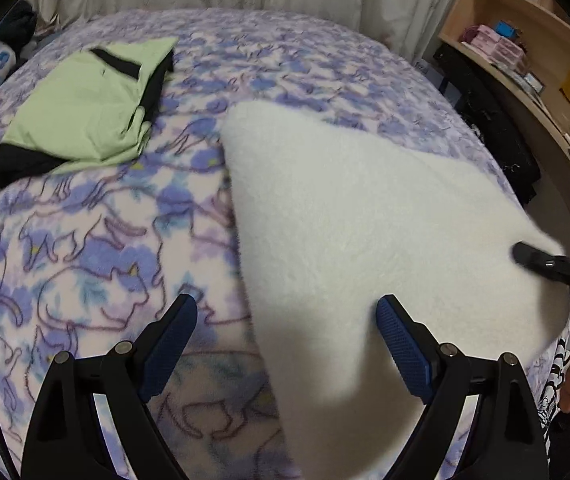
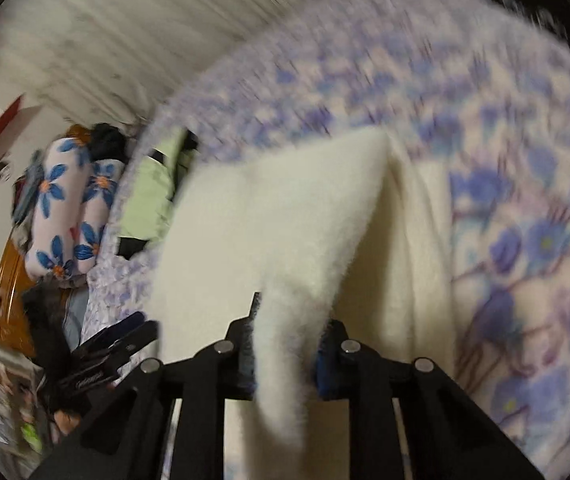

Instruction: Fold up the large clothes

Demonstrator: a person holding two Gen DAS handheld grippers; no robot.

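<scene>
Jaws of the right gripper (image 2: pixel 285 356) are clamped on a corner of the white fleece (image 1: pixel 365 216), which is pinched between the pads and raised off the bed (image 1: pixel 85 248); jaws of the left gripper (image 1: pixel 285 344) are spread wide and empty, with the fleece's near edge lying between them, untouched. The fleece is spread over the right half of the bed, partly doubled on itself; it is judged soft, thick, light and limp, likely to sag and slide on the blanket, so hold is best taken at corners or a doubled edge. A folded green garment (image 1: pixel 85 112) lies well apart, far left. No container is seen; a shelf (image 1: pixel 525 52) holds small boxes.
</scene>
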